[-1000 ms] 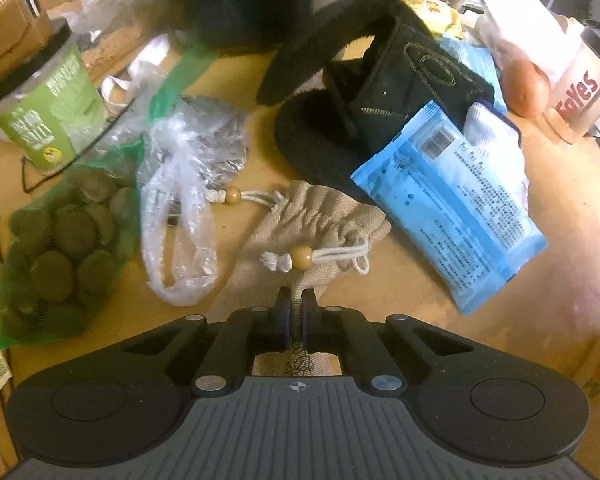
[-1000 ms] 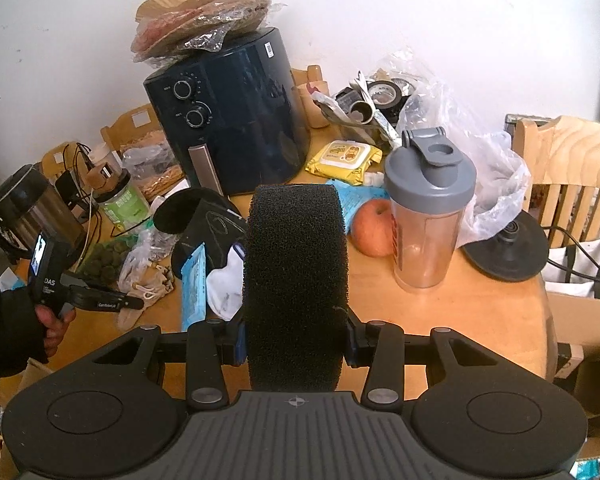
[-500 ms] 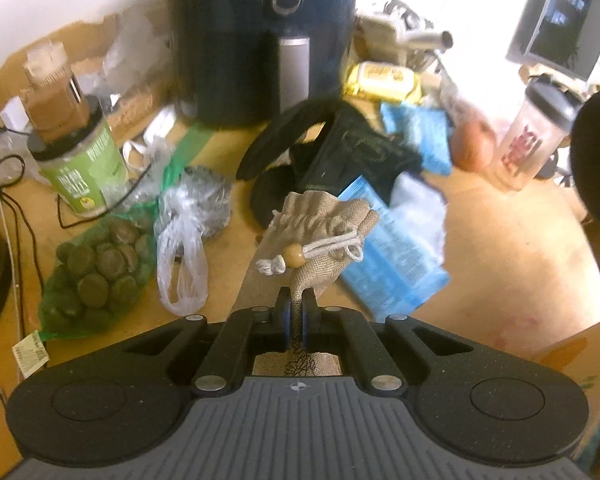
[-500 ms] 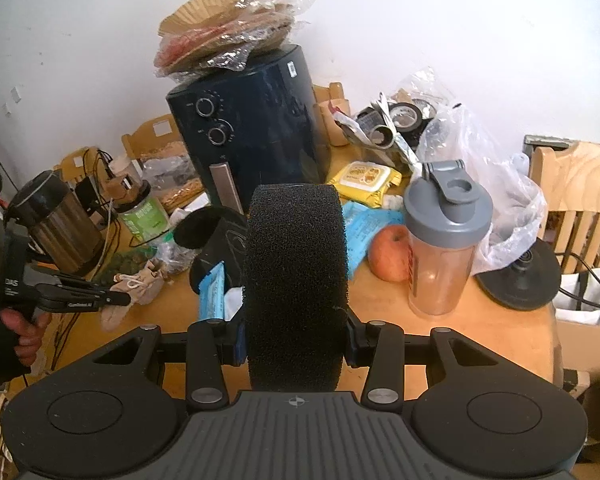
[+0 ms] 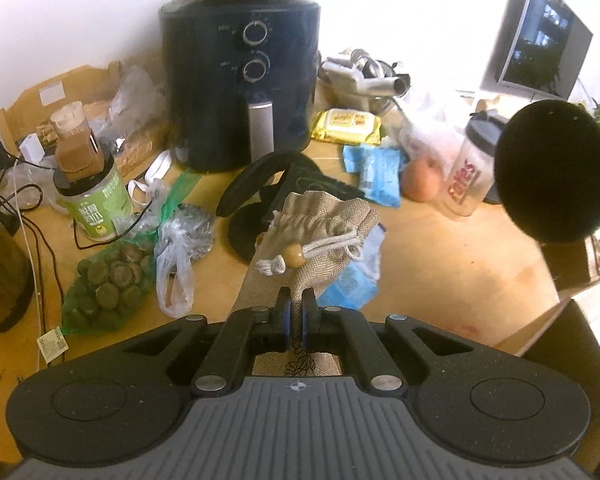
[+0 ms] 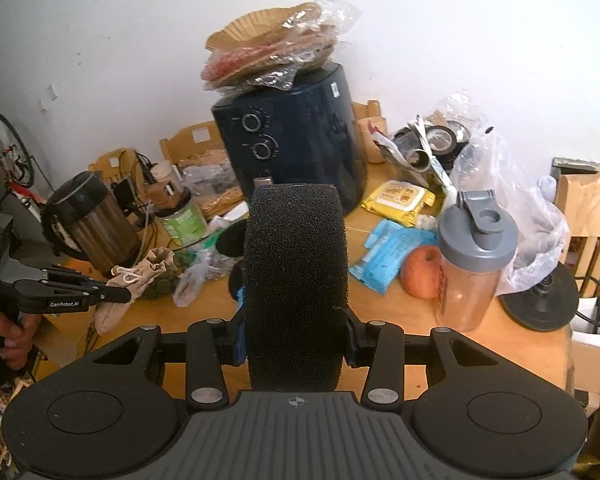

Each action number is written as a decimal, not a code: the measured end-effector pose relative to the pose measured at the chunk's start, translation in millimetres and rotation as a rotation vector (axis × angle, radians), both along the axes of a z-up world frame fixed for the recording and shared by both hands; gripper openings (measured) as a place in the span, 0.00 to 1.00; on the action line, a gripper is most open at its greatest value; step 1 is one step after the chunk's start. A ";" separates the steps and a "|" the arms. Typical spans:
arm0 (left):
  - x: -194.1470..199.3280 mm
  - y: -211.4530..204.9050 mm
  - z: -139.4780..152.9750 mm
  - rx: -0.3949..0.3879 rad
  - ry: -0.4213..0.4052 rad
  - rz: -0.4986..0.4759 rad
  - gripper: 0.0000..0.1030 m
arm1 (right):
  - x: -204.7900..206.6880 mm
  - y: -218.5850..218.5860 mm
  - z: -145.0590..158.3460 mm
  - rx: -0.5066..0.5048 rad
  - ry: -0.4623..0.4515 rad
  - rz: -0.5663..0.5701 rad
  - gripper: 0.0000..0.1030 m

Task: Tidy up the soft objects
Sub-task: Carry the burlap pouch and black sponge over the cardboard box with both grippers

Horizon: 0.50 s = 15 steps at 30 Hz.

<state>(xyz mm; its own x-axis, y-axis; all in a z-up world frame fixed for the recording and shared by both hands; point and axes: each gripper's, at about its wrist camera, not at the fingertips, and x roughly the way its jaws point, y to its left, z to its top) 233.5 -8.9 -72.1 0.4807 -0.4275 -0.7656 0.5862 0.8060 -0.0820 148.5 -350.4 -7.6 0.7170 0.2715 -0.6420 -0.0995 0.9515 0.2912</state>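
My left gripper point(image 5: 296, 312) is shut on a beige drawstring pouch point(image 5: 320, 236) with a wooden bead, holding it in the air above the wooden table point(image 5: 440, 272). The pouch point(image 6: 140, 276) and left gripper point(image 6: 120, 294) also show at the left of the right wrist view. My right gripper point(image 6: 296, 336) is shut on a black foam sponge point(image 6: 296, 280), held upright above the table's front; the sponge point(image 5: 552, 172) shows at the right of the left wrist view. A black slipper point(image 5: 260, 196) lies behind the pouch.
A dark air fryer point(image 5: 240, 92) stands at the back. A green jar point(image 5: 96, 200), a bag of green discs point(image 5: 104, 284), a clear plastic bag point(image 5: 180, 256), blue packets point(image 5: 374, 168), an apple point(image 5: 422, 180) and a shaker bottle point(image 6: 474, 260) crowd the table. A kettle point(image 6: 88, 224) stands left.
My left gripper has lifted the pouch off the table and pulled back, higher. My right gripper with the sponge has also risen and drawn back.
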 end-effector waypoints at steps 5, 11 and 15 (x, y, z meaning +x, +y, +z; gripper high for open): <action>-16.8 2.2 12.7 -0.013 -0.002 0.007 0.05 | -7.2 4.6 11.0 0.015 -0.011 0.031 0.44; -37.1 4.4 27.3 -0.019 -0.009 0.015 0.05 | -18.2 8.7 25.5 0.028 -0.019 0.069 0.44; -50.7 5.3 35.6 -0.018 -0.008 0.019 0.05 | -28.0 10.2 35.3 0.051 -0.020 0.091 0.44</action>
